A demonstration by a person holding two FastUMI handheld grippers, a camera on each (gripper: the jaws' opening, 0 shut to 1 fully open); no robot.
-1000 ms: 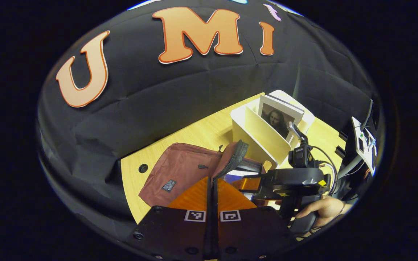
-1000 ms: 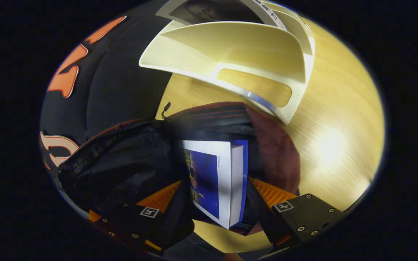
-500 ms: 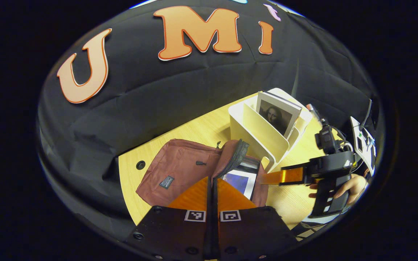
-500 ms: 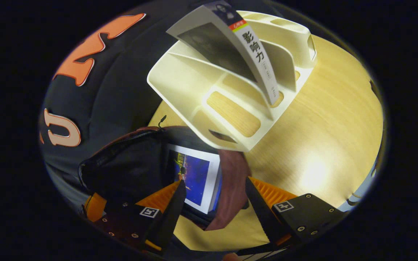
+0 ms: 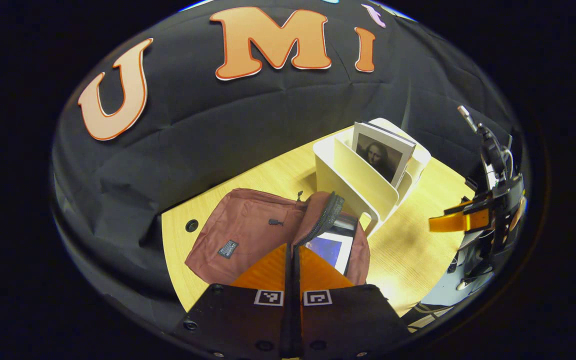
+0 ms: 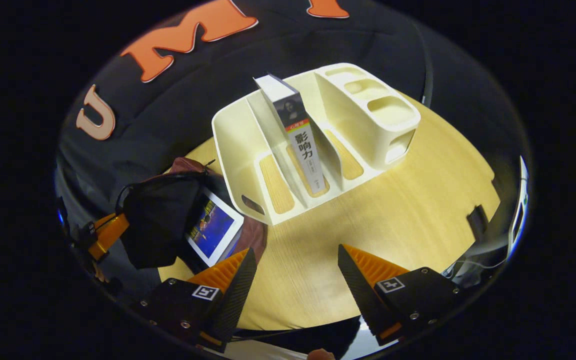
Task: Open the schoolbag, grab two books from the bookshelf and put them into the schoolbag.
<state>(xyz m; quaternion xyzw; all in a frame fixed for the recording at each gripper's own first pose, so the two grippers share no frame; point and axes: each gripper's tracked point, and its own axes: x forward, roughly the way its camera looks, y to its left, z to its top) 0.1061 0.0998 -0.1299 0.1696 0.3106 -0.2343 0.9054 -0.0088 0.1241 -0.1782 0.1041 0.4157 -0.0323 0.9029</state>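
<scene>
My left gripper (image 5: pixel 293 250) clamps the schoolbag (image 5: pixel 248 235) flap, my right gripper (image 6: pixel 295 265) hovers spread; one book (image 6: pixel 215 227) bagged, one book (image 6: pixel 300 145) shelved.

- My surface (image 6: pixel 408 210) is a pale wood-grain top with a rounded edge and a small dark hole (image 5: pixel 191 225) near its left rim.
- The maroon schoolbag (image 5: pixel 248 235) lies flat on it at the left, its flap lifted, a blue-covered book (image 6: pixel 213 227) inside.
- The cream bookshelf (image 6: pixel 318 145) stands on it just right of the bag, touching it, one book (image 6: pixel 298 135) upright in a slot.
</scene>
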